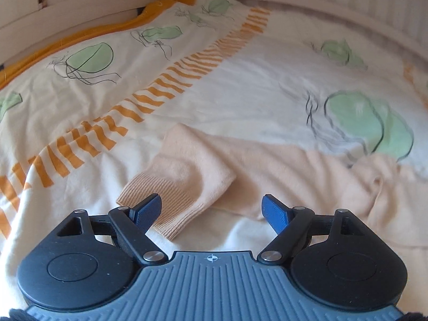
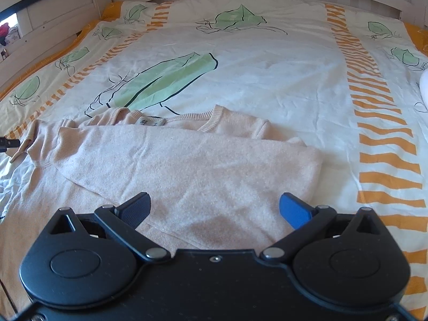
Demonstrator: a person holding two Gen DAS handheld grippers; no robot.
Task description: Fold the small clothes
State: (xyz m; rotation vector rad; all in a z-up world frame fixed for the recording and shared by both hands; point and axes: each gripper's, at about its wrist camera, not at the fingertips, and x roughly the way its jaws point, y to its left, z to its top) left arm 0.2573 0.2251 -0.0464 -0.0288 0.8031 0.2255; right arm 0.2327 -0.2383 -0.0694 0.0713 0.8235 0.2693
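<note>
A pale peach knit sweater [image 2: 187, 165] lies flat on the bed, neckline and label [image 2: 149, 121] at its far edge, one sleeve folded across the body. In the left wrist view its ribbed sleeve cuff [image 1: 163, 208] lies just in front of my left gripper [image 1: 212, 211], which is open and empty, its left fingertip over the cuff. My right gripper [image 2: 214, 208] is open and empty, low over the sweater's near part. The other gripper's tip [image 2: 8, 144] shows by the far sleeve at the left edge.
The bed is covered by a cream duvet [image 2: 267, 67] with green leaf prints and orange striped bands [image 2: 385, 139]. A white wooden bed frame [image 2: 53, 13] runs along the left and far sides. A white object [image 2: 424, 88] sits at the right edge.
</note>
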